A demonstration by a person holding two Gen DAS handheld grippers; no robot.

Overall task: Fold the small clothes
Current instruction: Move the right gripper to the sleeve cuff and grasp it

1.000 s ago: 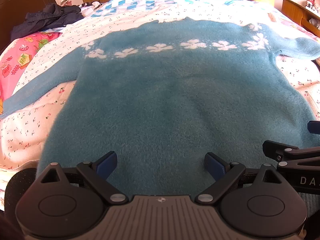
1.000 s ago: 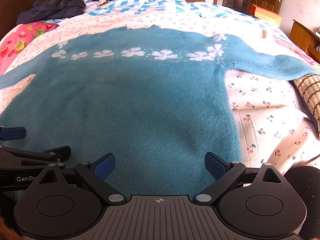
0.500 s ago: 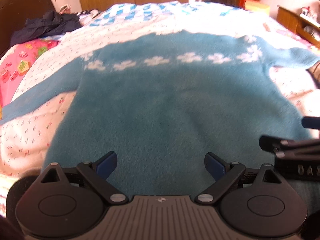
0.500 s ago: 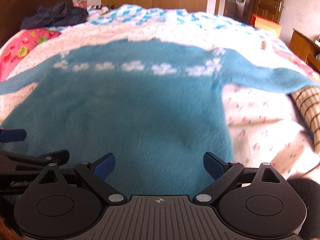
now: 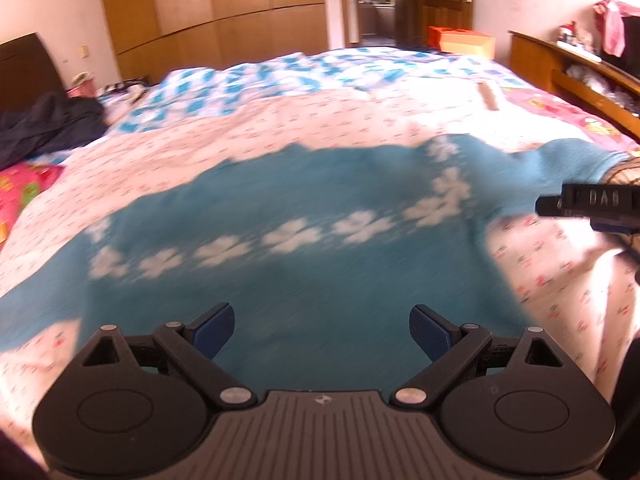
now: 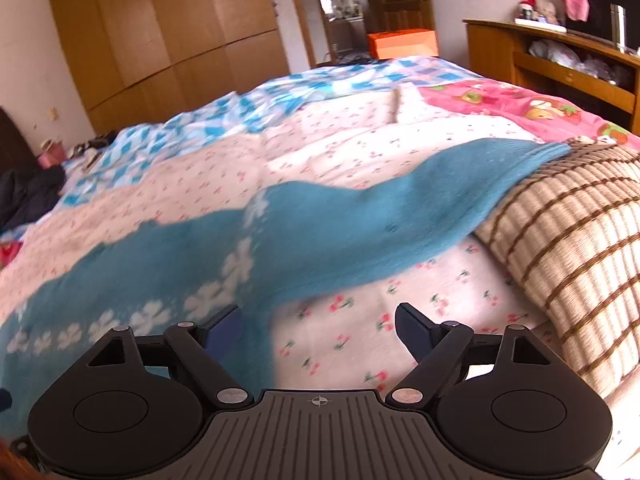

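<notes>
The blue sweater [image 5: 304, 280] with its row of white flowers is spread flat on the cherry-print bedsheet [image 5: 280, 128], and one sleeve [image 6: 420, 216] runs out to the side with its cuff draped up onto a brown-striped pillow [image 6: 568, 240]. The left gripper [image 5: 322, 330] hangs over the sweater's body with its jaws spread wide, nothing between them. The right gripper [image 6: 318, 330] sits over the spot where the sleeve meets the body, jaws apart but closing in; its left blue pad is over sweater fabric, the right one over bare sheet, no grip on anything. Further back there's a blue checkered quilt [image 5: 256, 80], a pink cartoon blanket [image 6: 520, 104], dark clothes [image 5: 44, 124] by the headboard, and wooden wardrobes [image 5: 216, 12].
</notes>
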